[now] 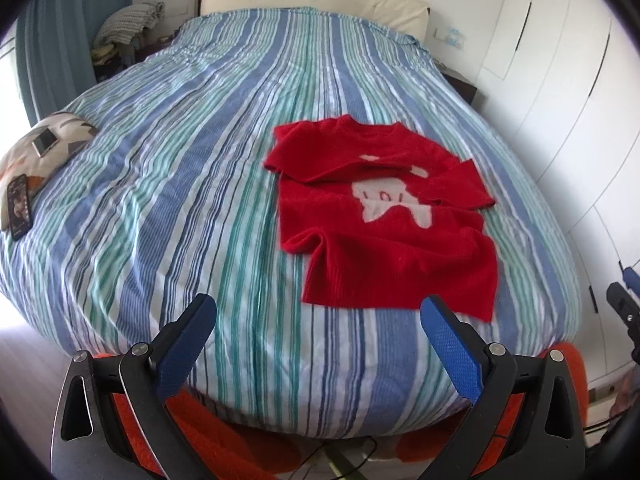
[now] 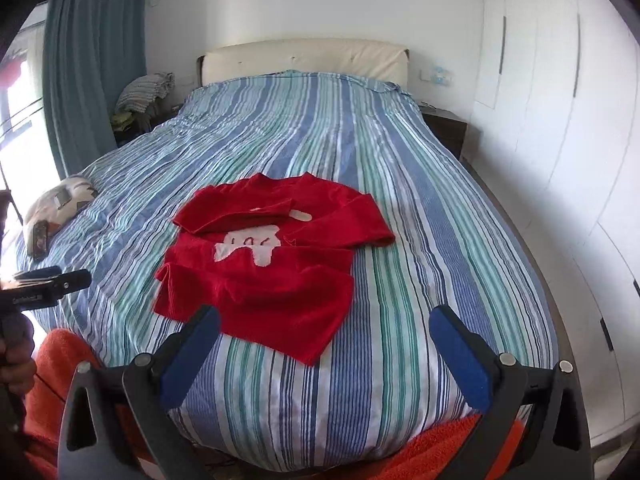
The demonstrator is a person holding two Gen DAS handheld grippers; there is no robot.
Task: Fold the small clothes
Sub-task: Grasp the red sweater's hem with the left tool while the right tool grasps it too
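A small red sweater [image 1: 384, 216] with a pale pink figure on its front lies spread on the striped bed, both sleeves folded in over the chest and the bottom hem rumpled; it also shows in the right wrist view [image 2: 272, 256]. My left gripper [image 1: 318, 308] is open and empty, held over the foot of the bed just short of the hem. My right gripper [image 2: 326, 318] is open and empty, also near the foot of the bed with its left finger over the hem. The right gripper [image 1: 624, 300] shows at the right edge of the left wrist view; the left gripper [image 2: 44, 284] shows at the left of the right wrist view.
The bed has a blue, green and white striped cover [image 1: 200, 160]. A patterned cushion [image 1: 44, 140] with a phone [image 1: 19, 206] beside it lies at the left edge. A cream headboard [image 2: 304, 58], white wardrobe doors [image 2: 560, 120], a dark nightstand [image 2: 446, 126] and orange fabric [image 2: 440, 456] surround it.
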